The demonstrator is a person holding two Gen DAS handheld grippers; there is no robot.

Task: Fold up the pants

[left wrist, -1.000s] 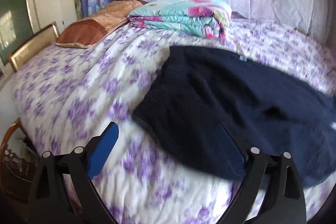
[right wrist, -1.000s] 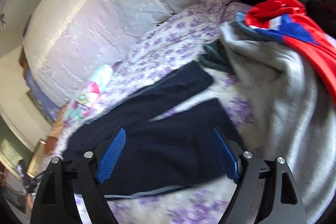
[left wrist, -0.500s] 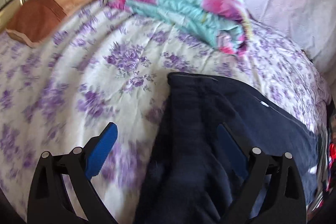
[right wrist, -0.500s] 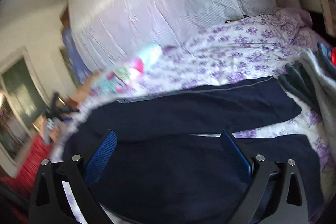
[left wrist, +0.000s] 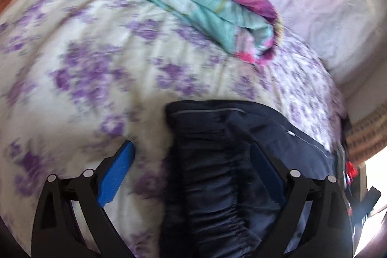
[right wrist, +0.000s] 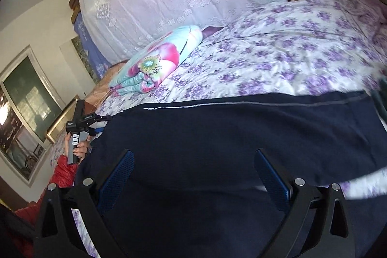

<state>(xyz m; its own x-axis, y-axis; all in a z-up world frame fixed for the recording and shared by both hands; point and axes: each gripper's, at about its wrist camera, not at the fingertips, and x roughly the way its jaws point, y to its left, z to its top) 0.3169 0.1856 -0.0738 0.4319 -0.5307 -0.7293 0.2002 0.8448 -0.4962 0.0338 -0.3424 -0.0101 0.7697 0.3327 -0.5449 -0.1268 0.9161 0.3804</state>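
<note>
Pants [left wrist: 217,173] | waistband between left fingers [left wrist: 116,171] | fingers spread apart

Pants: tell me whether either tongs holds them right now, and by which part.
Nothing is held. The left tongs hang open over the pants' elastic waistband; the right tongs hang open over a leg.

Bright daylight, motion-blurred floral bedspread [left wrist: 101,69], fisheye-bent dark edges, glare at right
</note>
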